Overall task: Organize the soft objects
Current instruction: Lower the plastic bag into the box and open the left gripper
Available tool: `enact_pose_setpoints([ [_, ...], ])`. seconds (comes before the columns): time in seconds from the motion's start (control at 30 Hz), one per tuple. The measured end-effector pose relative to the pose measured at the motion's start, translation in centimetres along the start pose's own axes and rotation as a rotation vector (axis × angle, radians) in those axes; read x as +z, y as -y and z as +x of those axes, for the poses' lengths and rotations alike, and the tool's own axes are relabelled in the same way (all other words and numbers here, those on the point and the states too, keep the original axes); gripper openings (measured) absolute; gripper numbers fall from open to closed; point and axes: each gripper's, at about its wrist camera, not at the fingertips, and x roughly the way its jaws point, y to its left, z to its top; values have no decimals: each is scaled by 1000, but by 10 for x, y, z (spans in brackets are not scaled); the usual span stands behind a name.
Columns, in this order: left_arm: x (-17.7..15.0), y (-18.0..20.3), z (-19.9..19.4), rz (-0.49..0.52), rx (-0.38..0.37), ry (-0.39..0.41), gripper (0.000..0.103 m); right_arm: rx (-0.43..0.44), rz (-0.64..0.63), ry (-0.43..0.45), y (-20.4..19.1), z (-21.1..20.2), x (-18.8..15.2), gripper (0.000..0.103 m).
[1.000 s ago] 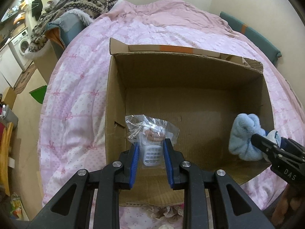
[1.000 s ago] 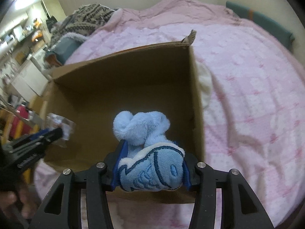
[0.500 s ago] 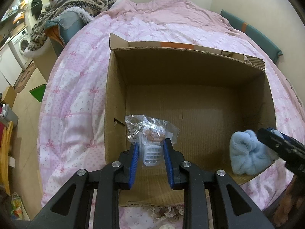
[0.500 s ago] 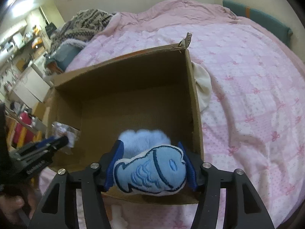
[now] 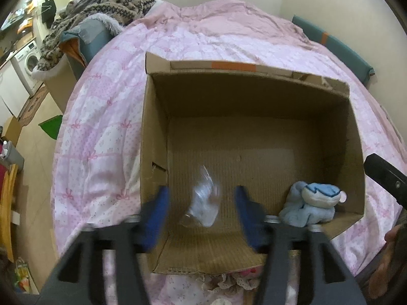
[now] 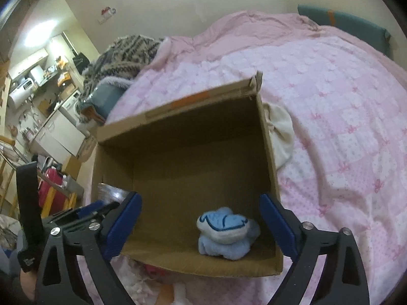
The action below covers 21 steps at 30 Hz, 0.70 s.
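Observation:
An open cardboard box [image 5: 244, 96] [image 6: 178, 117] sits on a pink bedspread. A clear plastic bag with a small item [image 5: 204, 203] is blurred, between the spread jaws inside the box near its front left. My left gripper [image 5: 201, 208] is open above the box's near edge. A light blue fish plush [image 5: 311, 206] [image 6: 226, 233] lies on the box floor at the front right corner. My right gripper [image 6: 201, 218] is open, with the plush lying free below it.
The pink quilted bedspread [image 5: 101, 117] [image 6: 330, 117] surrounds the box. A cream cloth [image 6: 279, 137] lies against the box's right outer wall. A striped blanket pile [image 5: 106, 7] lies at the far left. A teal headboard [image 5: 338, 48] runs along the right.
Both grippers have opened. The left let go of the plastic bag and the right let go of the blue fish plush, which now lies on the box floor.

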Motion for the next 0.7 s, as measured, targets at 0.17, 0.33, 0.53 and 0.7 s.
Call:
enact_pose_setpoints([
  [0.17, 3, 0, -12, 2, 8, 43, 74, 6, 36, 3, 6, -2, 3, 102],
  [0.33, 3, -6, -19, -15, 14, 53, 74, 11, 80, 12, 14, -6, 3, 102],
  [0.53, 0, -12, -29, -28, 38, 62, 74, 14, 99, 16, 18, -14, 0, 102],
  [0.7, -4, -16, -39, -25, 43, 60, 74, 1, 70, 4, 12, -23, -6, 102],
])
